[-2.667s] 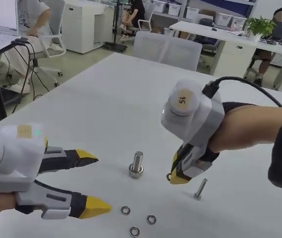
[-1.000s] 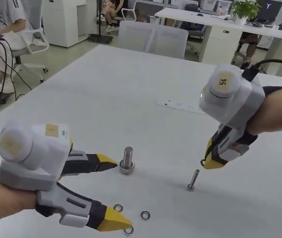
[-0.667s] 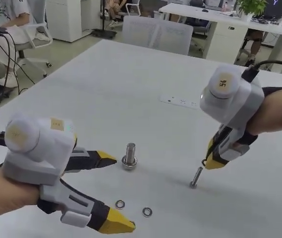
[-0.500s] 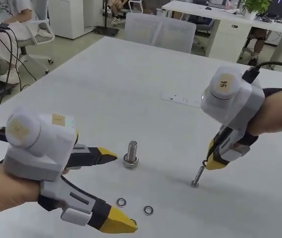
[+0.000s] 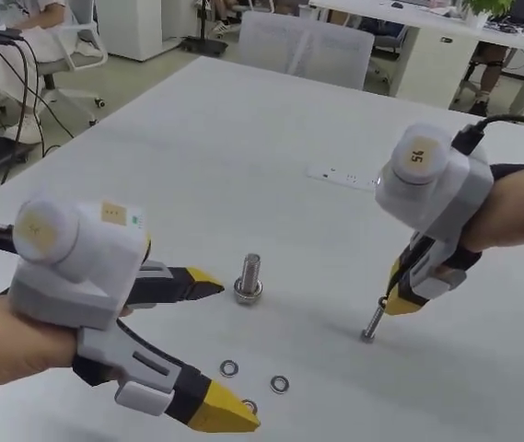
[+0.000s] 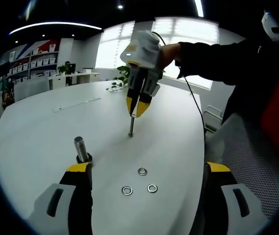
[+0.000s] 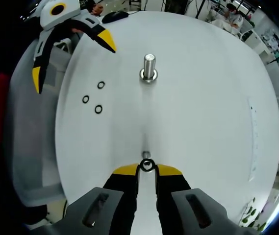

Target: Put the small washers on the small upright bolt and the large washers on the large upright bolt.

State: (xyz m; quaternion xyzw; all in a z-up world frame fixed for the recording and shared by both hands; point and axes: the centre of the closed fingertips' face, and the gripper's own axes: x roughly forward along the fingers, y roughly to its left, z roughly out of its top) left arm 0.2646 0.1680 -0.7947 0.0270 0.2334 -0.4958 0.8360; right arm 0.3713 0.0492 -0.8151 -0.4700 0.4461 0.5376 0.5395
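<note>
Metal small washer [image 7: 147,161], thin ring, pinched in right hand-held gripper [image 7: 147,170]; left hand-held gripper [image 5: 231,356] wide apart.

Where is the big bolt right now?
In the head view the big bolt stands upright beside the upper jaw tip of the left gripper, with three washers nearer the person.

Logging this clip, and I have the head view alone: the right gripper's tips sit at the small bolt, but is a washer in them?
Observer: Yes. In the right gripper view the right gripper is shut on a washer, held at the top of the small bolt.
Operator: And the loose washers? I count two, perhaps a third half hidden.
Observer: Three. The left gripper view shows all three loose washers lying apart on the table, ahead of the open left gripper.
</note>
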